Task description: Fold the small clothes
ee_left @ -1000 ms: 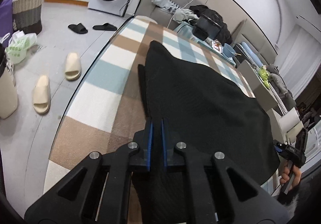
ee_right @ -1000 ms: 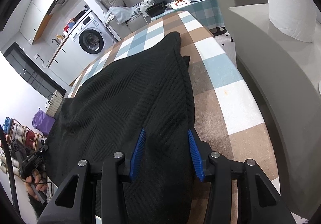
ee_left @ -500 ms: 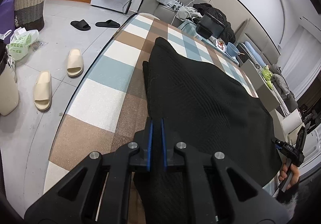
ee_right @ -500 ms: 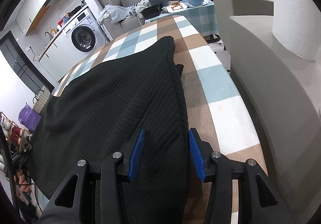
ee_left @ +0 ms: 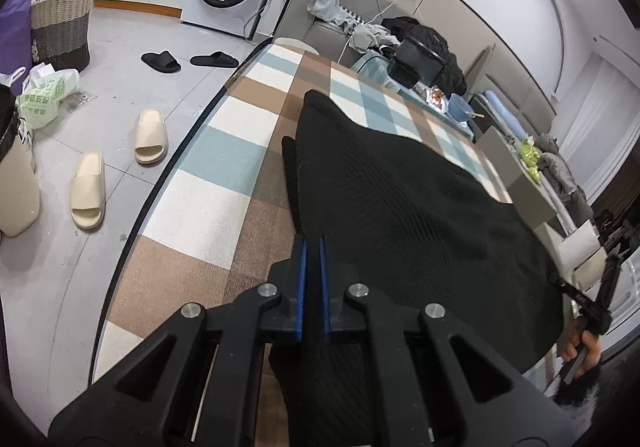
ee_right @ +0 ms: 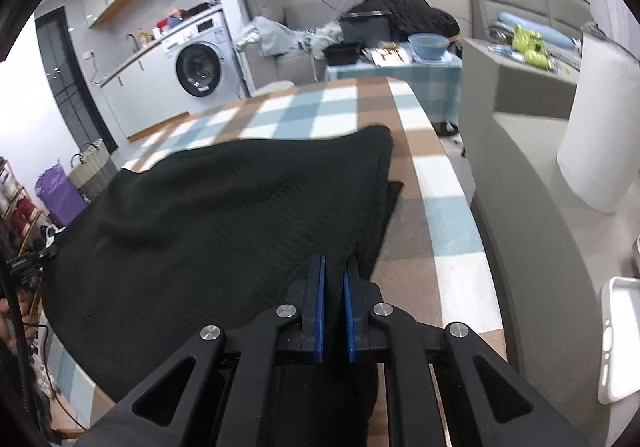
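Observation:
A black knit garment (ee_left: 400, 199) lies spread over the checked tablecloth (ee_left: 208, 199). My left gripper (ee_left: 312, 243) is shut on the garment's near left edge, with fabric pinched between the blue pads. In the right wrist view the same garment (ee_right: 240, 215) rises in a ridge toward my right gripper (ee_right: 334, 261). Its jaws are closing on the near right edge, and the pads press on the cloth. The cloth under both grippers hangs over the table's near edge. The checked table (ee_right: 448, 183) shows bare to the right of the garment.
Cream slippers (ee_left: 148, 137) and black slippers (ee_left: 160, 61) lie on the floor to the left, by a woven basket (ee_left: 60, 23). To the right stand a paper roll (ee_right: 600, 127) and a white tray (ee_right: 624, 335). A side table with a blue bowl (ee_right: 430, 45) stands beyond.
The right jaws went from wide apart to closed on the garment's edge. The right hand rose and rolled, pulling the cloth up. The left gripper stayed shut in place.

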Motion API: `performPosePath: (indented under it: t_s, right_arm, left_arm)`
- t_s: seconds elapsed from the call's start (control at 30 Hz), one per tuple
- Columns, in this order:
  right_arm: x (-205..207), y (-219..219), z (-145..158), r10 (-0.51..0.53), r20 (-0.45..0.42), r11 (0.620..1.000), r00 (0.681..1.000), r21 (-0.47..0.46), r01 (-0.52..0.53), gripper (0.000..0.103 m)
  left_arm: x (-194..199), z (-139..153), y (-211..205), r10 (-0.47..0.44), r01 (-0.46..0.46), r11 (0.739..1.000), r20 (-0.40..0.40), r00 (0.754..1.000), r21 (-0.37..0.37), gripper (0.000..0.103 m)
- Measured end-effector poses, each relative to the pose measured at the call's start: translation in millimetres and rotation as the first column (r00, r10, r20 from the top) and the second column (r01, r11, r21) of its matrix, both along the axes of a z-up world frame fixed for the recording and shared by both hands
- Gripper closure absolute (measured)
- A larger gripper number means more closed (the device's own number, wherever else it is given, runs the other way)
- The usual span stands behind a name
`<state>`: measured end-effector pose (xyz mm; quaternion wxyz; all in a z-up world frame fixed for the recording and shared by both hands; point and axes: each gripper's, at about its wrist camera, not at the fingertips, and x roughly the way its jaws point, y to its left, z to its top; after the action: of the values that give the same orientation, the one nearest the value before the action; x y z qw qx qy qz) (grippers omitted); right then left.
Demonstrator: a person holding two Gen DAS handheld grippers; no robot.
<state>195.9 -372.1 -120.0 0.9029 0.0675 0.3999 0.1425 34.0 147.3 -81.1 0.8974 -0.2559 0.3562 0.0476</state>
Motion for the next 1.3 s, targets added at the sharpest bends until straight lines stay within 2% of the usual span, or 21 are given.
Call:
performPosePath:
  t_s: [0.13,0.2,0.3,0.37,0.43,0.53,0.57,0.63,0.7,0.73,0.9,1.07,1.17,1.3]
  right_arm:
    - [-22.1,-7.9,12.7,0.032,0.042,0.997,0.999,0.063,-0.035,0.095]
    - [-22.3,-15.2,3.6,0.019,-0.003,0.997,1.000,0.074,-0.019,0.095]
    - [-7.7,-18.7,-19.7,-0.003,-0.125,0.998,0.992,0.055,0.010,0.095]
    - [-7.2,-21.8,-22.9,-0.016,-0.134,0.996,0.991,0.081,0.027,0.094]
    - [-11.4,-26.7,-21.2,-0.007,-0.133,0.992,0.991,0.126,0.024,0.090]
    - [-18.4,-34.3,-22.7,0.004,-0.149,0.985,0.989,0.173,0.022,0.075]
    - [-21.3,-36.6,-23.7,0.008,-0.153,0.981,0.988,0.193,0.022,0.069]
    - [-26.9,-39.0,-25.9,0.004,-0.153,0.976,0.988,0.214,0.029,0.068]
    - [-28.2,-39.0,-27.9,-0.008,-0.161,0.975,0.987,0.216,0.043,0.068]
    - [-28.0,-37.6,-28.9,-0.010,-0.166,0.976,0.986,0.213,0.045,0.068]
    - [-30.2,-33.1,-26.3,-0.009,-0.164,0.977,0.986,0.208,0.044,0.067]
    - [-31.2,-32.8,-25.7,-0.012,-0.160,0.976,0.987,0.214,0.047,0.067]
    - [-29.8,-32.6,-27.8,-0.013,-0.166,0.975,0.986,0.215,0.049,0.067]
    - [-33.5,-35.1,-26.7,-0.019,-0.163,0.975,0.986,0.214,0.054,0.067]
  left_arm:
    - [-35.0,18.4,-1.6,0.002,-0.002,1.000,0.050,0.999,0.001,0.100]
    - [-47.4,13.8,4.0,0.039,-0.039,0.999,0.030,0.999,-0.006,0.101]
    - [-51.2,-4.8,19.8,0.090,-0.092,0.995,-0.042,0.995,-0.031,0.102]
    - [-54.0,-12.9,28.8,0.113,-0.116,0.992,-0.063,0.992,-0.046,0.102]
    - [-59.3,-18.2,35.3,0.130,-0.135,0.989,-0.081,0.988,-0.056,0.102]
    - [-66.0,-20.3,36.6,0.117,-0.123,0.989,-0.075,0.990,-0.083,0.100]
    - [-66.0,-21.2,37.2,0.109,-0.115,0.989,-0.070,0.992,-0.090,0.098]
    - [-64.7,-22.6,37.0,0.092,-0.101,0.989,-0.080,0.993,-0.112,0.075]
    - [-62.7,-22.1,36.3,0.101,-0.111,0.987,-0.087,0.991,-0.118,0.058]
    - [-62.4,-21.1,36.2,0.116,-0.125,0.986,-0.086,0.990,-0.108,0.055]
    - [-57.1,-18.1,30.9,0.112,-0.121,0.987,-0.087,0.990,-0.102,0.055]
    - [-42.7,-18.1,21.4,0.068,-0.076,0.993,-0.086,0.994,-0.087,0.055]
    - [-34.0,-20.7,17.6,0.047,-0.058,0.992,-0.094,0.994,-0.114,0.055]
    - [-35.2,-12.2,19.5,0.064,-0.069,0.990,-0.041,0.997,-0.122,0.055]
